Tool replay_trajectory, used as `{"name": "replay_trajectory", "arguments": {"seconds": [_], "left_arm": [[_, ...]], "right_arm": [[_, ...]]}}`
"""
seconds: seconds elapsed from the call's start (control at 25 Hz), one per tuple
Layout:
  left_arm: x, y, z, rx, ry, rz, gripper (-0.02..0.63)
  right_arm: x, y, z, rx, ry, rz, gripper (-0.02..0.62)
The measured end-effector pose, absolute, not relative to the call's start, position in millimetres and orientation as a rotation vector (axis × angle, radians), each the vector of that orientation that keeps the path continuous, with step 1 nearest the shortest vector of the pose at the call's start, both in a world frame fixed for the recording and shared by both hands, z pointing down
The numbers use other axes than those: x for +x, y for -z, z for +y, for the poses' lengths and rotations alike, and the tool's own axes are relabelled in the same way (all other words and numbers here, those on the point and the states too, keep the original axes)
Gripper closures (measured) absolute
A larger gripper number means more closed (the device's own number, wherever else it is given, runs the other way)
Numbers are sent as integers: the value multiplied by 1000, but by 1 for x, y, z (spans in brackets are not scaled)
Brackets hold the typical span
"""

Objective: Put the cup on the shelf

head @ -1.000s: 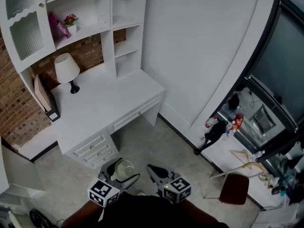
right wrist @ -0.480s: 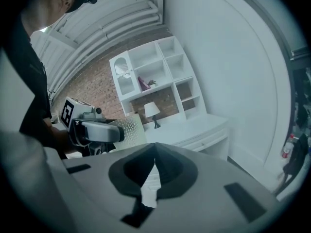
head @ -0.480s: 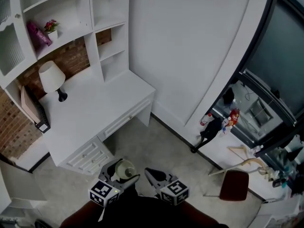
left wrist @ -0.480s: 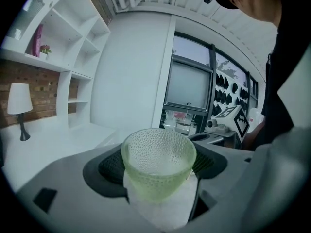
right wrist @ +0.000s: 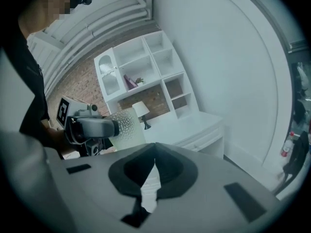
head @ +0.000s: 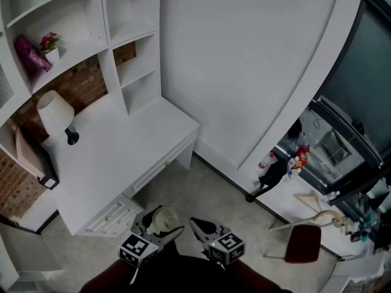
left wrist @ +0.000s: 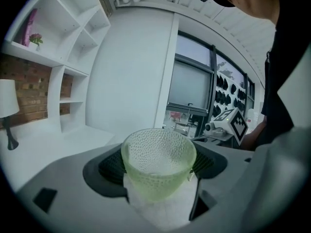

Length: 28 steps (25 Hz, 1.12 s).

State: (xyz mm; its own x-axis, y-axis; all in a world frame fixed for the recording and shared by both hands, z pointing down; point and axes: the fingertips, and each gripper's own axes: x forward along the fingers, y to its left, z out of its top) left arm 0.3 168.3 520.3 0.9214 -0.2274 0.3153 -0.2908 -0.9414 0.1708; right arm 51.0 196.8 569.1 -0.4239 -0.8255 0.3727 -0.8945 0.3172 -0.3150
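Observation:
A pale green dimpled glass cup (left wrist: 158, 166) stands upright between the jaws of my left gripper (left wrist: 158, 181), which is shut on its lower part. In the head view the cup (head: 164, 220) and left gripper (head: 156, 226) are low in the frame, above the floor in front of the white desk (head: 122, 151). The white shelf unit (head: 113, 38) rises at the desk's back. My right gripper (head: 203, 227) hangs just right of the cup, its jaws shut with nothing between them. The right gripper view shows the cup (right wrist: 124, 125) beside the left gripper (right wrist: 92, 127).
On the desk stands a white lamp (head: 54, 112). A flower pot (head: 49, 46) and a pink object (head: 27, 52) occupy one shelf. Desk drawers (head: 113, 215) lie just ahead of the cup. A red-seated chair (head: 302, 243) and bottles (head: 269, 160) are at the right.
The head view has swung, so desk and shelves have slid left and nearer. Both grippers keep their places at the bottom of the frame, the cup still held.

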Motion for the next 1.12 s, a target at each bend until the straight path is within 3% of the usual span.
{"name": "replay_trajectory", "arguments": {"seconds": [0.68, 1.12], "left_arm": [[-13, -486, -93, 2929, -347, -501, 213], [-17, -507, -150, 2854, -401, -522, 212]], "right_arm": [[53, -522, -58, 1579, -503, -2434, 591], [56, -537, -118, 1552, -527, -2426, 591]]}}
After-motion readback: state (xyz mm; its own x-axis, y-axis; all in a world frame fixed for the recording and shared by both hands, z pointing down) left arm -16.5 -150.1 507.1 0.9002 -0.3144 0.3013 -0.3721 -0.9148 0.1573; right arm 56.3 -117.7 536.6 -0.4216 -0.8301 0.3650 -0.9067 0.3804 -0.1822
